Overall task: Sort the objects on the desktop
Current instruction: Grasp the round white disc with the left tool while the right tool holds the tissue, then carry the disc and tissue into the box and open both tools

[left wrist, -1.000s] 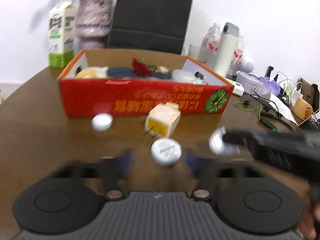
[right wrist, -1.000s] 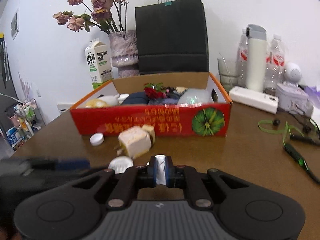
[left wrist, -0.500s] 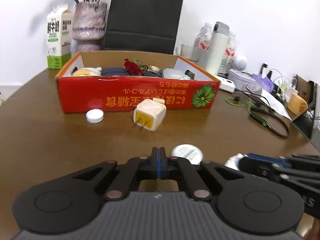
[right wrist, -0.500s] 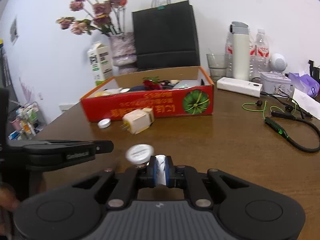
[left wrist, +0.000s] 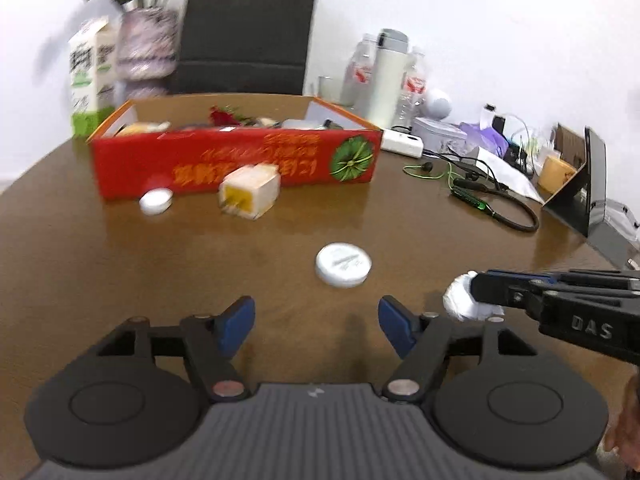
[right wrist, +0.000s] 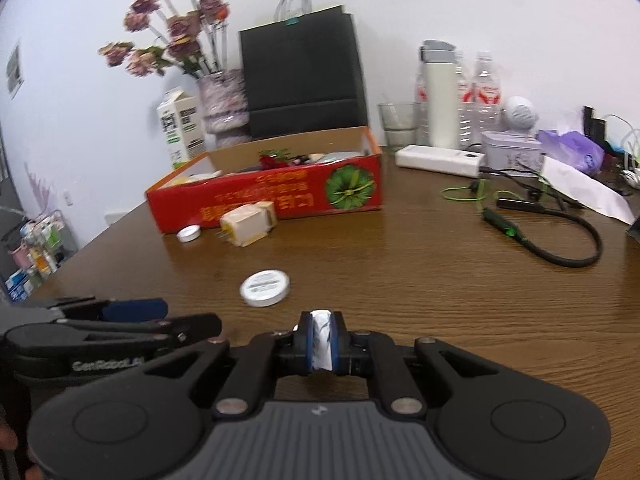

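Note:
A red cardboard box (left wrist: 236,160) (right wrist: 264,196) holding several items stands at the back of the brown table. In front of it lie a cream plug adapter (left wrist: 249,191) (right wrist: 248,224), a small white cap (left wrist: 156,201) (right wrist: 189,233) and a round white tin (left wrist: 343,265) (right wrist: 265,288). My left gripper (left wrist: 316,326) is open and empty, a little short of the tin. My right gripper (right wrist: 320,340) is shut on a crumpled white wad (right wrist: 321,338), which also shows in the left wrist view (left wrist: 464,300), and is held low to the right of the tin.
Behind the box stand a milk carton (right wrist: 178,128), a vase of dried flowers (right wrist: 220,104) and a black paper bag (right wrist: 302,76). Bottles, a white flask (right wrist: 438,92), a glass, a power bank (right wrist: 440,158) and tangled cables (right wrist: 540,224) crowd the right side.
My left gripper has opened from shut. Both grippers have drawn back from the box, the tin now lying further ahead. The right gripper still holds the white wad.

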### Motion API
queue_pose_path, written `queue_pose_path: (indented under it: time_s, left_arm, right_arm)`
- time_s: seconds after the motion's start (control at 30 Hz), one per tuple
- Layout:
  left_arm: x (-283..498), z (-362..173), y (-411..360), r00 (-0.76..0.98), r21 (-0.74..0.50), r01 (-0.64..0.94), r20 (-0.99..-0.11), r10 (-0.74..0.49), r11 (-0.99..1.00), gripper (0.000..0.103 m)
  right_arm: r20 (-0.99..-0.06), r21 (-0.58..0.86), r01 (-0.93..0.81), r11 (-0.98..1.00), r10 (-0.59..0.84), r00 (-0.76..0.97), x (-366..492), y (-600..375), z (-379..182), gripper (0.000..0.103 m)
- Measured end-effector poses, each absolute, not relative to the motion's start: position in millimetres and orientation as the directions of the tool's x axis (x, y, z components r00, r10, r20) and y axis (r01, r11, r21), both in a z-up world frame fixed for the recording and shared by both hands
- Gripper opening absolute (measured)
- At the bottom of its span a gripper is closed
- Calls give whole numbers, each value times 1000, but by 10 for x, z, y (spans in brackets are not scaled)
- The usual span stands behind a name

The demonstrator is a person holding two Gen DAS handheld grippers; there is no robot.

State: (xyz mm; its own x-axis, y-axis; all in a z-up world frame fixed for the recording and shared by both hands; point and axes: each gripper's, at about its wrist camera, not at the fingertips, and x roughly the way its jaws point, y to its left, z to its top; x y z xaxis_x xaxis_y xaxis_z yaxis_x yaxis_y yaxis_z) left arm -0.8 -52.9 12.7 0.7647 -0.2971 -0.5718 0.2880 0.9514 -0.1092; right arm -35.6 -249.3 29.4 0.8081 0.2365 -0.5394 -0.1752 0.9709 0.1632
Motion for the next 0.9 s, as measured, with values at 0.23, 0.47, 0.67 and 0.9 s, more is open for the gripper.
queue_pose_path:
  time_s: [0.23, 0.47, 0.67, 0.9]
  left_arm:
    - [385, 127, -940, 757, -44, 339, -580, -300, 940, 67]
    - [522, 15, -981, 741, -48, 308, -614, -271, 950, 40]
    - [135, 167, -657, 777, -72, 264, -575, -256, 962, 40]
    - [-421, 295, -206, 812, -114, 203, -536, -232, 973, 40]
  right_arm:
    - [-555, 200, -158, 967, 245, 795, -225, -2657, 177, 8]
    - [-554, 204, -196, 959, 278, 784, -69, -2644, 140, 8]
    - [-552, 214, -236, 948, 317, 771, -124, -2494, 169, 8]
    - [-538, 215, -305, 928, 373, 756, -389, -2132, 217, 8]
